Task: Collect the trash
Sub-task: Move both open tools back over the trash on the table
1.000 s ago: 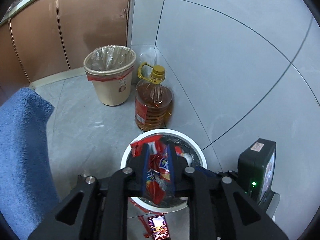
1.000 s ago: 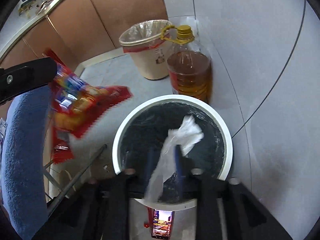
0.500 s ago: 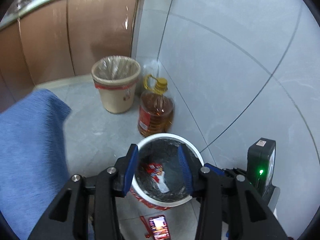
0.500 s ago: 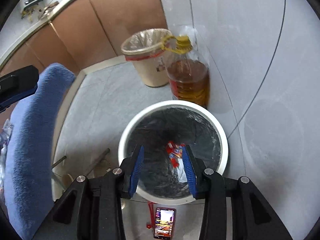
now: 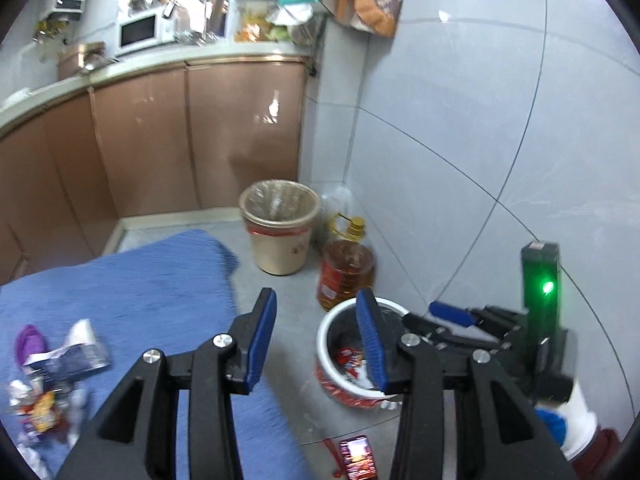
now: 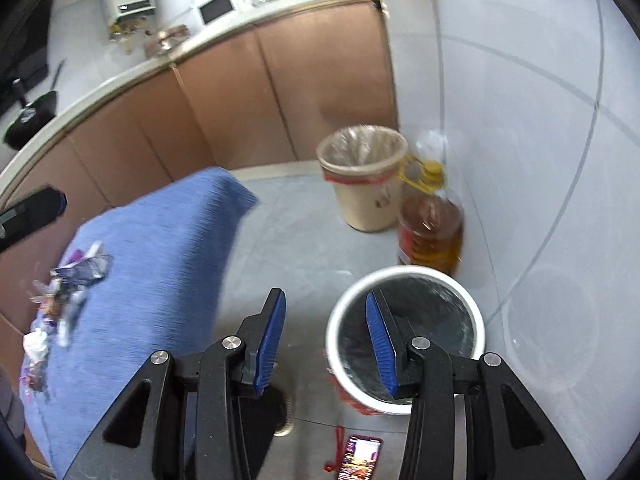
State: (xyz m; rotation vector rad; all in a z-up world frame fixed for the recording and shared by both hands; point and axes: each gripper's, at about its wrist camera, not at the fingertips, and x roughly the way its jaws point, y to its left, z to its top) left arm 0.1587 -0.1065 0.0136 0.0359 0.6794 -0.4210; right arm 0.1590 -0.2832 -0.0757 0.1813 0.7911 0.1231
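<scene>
The left hand-held gripper point(image 5: 315, 296) is seen spread, with nothing between its blue pads. The right hand-held gripper point(image 6: 325, 296) is empty too, and its jaws are opening.

The step in hand is judged to be the return for more litter. It would be done well if each hand-held gripper were swung toward nine o'clock with the jaws kept apart, lowered over a single piece, and closed only once the pads flank it. Thin wrappers are best pinched at a raised crease, so that the blue cloth point(image 5: 120, 300) is not caught up with them.

The white bin point(image 5: 320, 344) stands on the floor at about four o'clock from the left pads. It is lined in black, and a red wrapper point(image 5: 348, 360) with something pale beside it is seen at its bottom. In the right wrist view its inside is partly hidden by the pad.

The remaining trash point(image 5: 60, 360) lies scattered on the cloth-covered bench at eight o'clock: crumpled paper, foil packets, a purple piece.

Beyond the white bin, at twelve o'clock, an oil bottle point(image 5: 346, 272) holds amber liquid. Just beside it a beige bin point(image 5: 280, 248) is fitted with a clear liner; nothing can be made out in it. A phone point(image 5: 358, 456) lies on the floor at six o'clock.
</scene>
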